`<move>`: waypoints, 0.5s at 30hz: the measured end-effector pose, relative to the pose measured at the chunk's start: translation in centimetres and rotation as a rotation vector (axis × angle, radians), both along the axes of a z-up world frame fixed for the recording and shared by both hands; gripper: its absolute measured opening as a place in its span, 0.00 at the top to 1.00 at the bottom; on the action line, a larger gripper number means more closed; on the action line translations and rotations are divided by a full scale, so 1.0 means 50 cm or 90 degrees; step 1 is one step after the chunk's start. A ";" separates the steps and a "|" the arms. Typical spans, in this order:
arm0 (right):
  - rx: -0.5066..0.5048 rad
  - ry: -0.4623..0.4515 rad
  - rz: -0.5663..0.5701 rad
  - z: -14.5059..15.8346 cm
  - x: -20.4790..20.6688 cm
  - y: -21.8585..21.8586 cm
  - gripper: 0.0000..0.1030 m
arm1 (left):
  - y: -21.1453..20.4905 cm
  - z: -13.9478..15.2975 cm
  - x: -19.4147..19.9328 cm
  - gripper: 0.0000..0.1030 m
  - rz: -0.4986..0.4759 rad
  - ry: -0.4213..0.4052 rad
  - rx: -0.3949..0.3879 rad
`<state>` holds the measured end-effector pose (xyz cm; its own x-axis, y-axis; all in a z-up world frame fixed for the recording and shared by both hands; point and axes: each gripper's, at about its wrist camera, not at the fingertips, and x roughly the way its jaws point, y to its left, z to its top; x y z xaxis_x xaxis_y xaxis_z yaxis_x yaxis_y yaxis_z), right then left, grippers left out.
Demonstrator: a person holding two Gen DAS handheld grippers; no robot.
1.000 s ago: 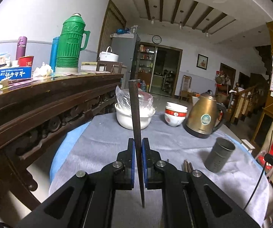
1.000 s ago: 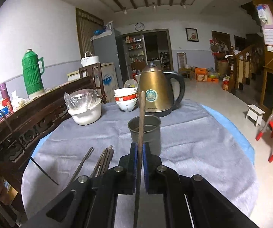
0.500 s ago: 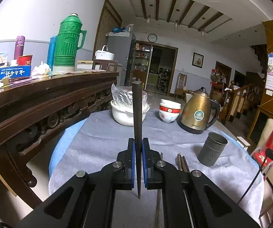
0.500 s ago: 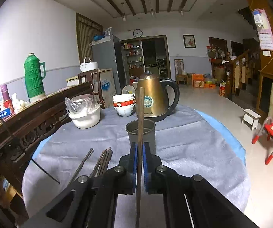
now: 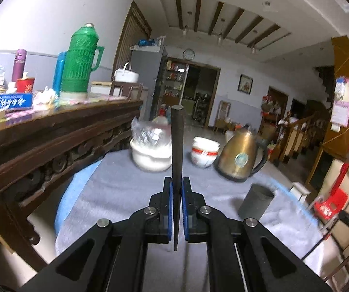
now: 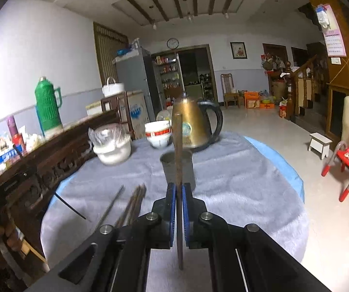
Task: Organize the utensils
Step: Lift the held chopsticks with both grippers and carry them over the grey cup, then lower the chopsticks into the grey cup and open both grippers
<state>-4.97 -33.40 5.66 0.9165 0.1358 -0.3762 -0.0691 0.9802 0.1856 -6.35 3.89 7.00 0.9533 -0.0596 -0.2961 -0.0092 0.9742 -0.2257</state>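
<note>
Left gripper (image 5: 177, 189) clamps dark chopstick (image 5: 176, 146), right gripper (image 6: 178, 194) prob. brown chopstick (image 6: 178, 150)

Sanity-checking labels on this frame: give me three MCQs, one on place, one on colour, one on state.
1. Seen from the right wrist, where is the metal cup?
A. ahead of the right gripper
B. on the sideboard
C. on the red chair

2. What colour is the thermos?
A. red
B. green
C. white

3. What is the left gripper doing?
A. open, holding nothing
B. shut on a dark chopstick
C. shut on a bowl

Answers: 1 A, the cup stands just past the fingers; 2 B, ribbed green body; 3 B, the stick sits between the pads.
</note>
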 end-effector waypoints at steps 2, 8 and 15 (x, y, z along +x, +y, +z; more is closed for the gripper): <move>0.013 -0.034 0.000 0.034 0.018 -0.008 0.94 | -0.005 0.028 0.008 0.93 -0.017 -0.017 -0.019; 0.032 -0.148 -0.006 0.144 0.078 -0.022 0.94 | -0.046 0.106 0.079 0.93 -0.102 -0.046 -0.117; 0.050 -0.150 -0.009 0.169 0.231 -0.022 0.94 | -0.138 0.137 0.217 0.93 -0.179 -0.033 -0.167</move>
